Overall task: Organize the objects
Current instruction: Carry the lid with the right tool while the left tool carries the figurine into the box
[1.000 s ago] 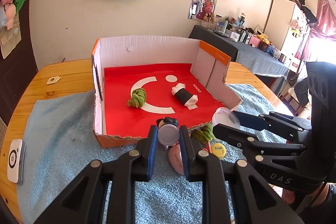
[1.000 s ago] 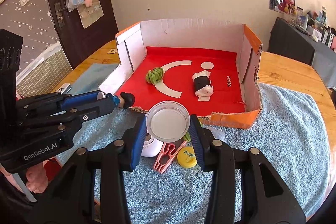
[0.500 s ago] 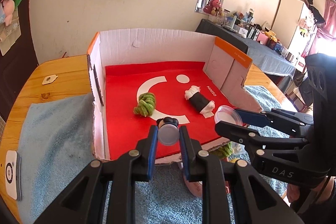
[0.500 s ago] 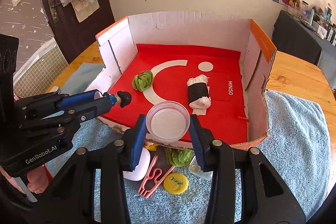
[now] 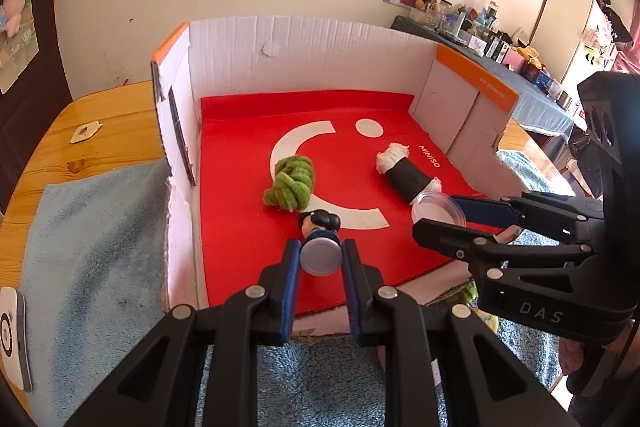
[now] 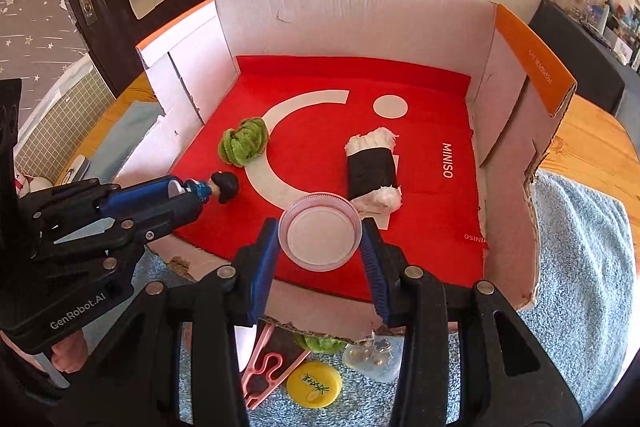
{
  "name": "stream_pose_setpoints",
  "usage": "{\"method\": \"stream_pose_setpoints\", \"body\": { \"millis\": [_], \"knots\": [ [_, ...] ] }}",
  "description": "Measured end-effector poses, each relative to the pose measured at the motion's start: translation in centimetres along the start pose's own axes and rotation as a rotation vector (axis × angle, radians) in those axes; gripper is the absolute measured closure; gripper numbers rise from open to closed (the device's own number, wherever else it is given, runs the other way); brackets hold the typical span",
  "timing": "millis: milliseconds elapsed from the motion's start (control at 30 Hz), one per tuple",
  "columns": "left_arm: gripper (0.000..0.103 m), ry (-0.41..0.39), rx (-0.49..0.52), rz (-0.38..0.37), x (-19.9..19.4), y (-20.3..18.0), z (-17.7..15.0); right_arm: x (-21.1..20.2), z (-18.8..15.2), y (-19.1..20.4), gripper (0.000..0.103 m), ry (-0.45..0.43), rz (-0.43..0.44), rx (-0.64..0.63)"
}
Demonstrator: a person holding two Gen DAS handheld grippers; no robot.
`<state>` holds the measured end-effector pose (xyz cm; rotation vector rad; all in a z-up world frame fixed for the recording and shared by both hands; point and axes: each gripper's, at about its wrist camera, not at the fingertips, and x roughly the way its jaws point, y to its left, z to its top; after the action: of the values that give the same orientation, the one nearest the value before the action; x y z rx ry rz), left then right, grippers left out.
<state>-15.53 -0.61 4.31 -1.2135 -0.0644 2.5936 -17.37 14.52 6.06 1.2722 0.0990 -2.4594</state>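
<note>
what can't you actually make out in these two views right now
- Green bundle outside the box: right wrist view, mostly hidden by the torn front wall; left wrist view shows only a sliver.
- Pink clip: right wrist view, upper part covered by the right tool.
- Figurine body: left wrist view, clamped between the left tool's fingers, face unseen.
- Yellow disc writing: too small.

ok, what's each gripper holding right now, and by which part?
Left gripper pinches the small dark-haired figurine by its round grey base. Right gripper clamps the clear round plastic dish across its rim, on opposite sides.
</note>
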Motion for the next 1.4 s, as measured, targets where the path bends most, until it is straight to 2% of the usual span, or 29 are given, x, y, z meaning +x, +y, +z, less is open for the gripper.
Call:
{"method": "stream_pose_setpoints", "body": {
  "millis": [367, 967, 1133, 1400],
  "knots": [
    [0.082, 0.023, -0.001, 0.029, 1.4, 0.5, 0.3, 1.9, 0.6, -0.7, 0.064, 0.053, -0.014, -0.009],
    [0.082, 0.05, 0.008, 0.044, 3.1, 0.8, 1.9, 2.3, 0.5, -2.1, 0.064, 0.042, -0.082, 0.027],
    [0.082, 0.075, -0.002, 0.035, 4.1, 1.1, 1.9, 2.3, 0.7, -2.1, 0.064, 0.039, -0.087, 0.025],
    [0.082, 0.07, -0.005, 0.034, 4.0, 1.2, 1.7, 2.6, 0.8, -1.9, 0.064, 0.034, -0.089, 0.022]
  ]
}}
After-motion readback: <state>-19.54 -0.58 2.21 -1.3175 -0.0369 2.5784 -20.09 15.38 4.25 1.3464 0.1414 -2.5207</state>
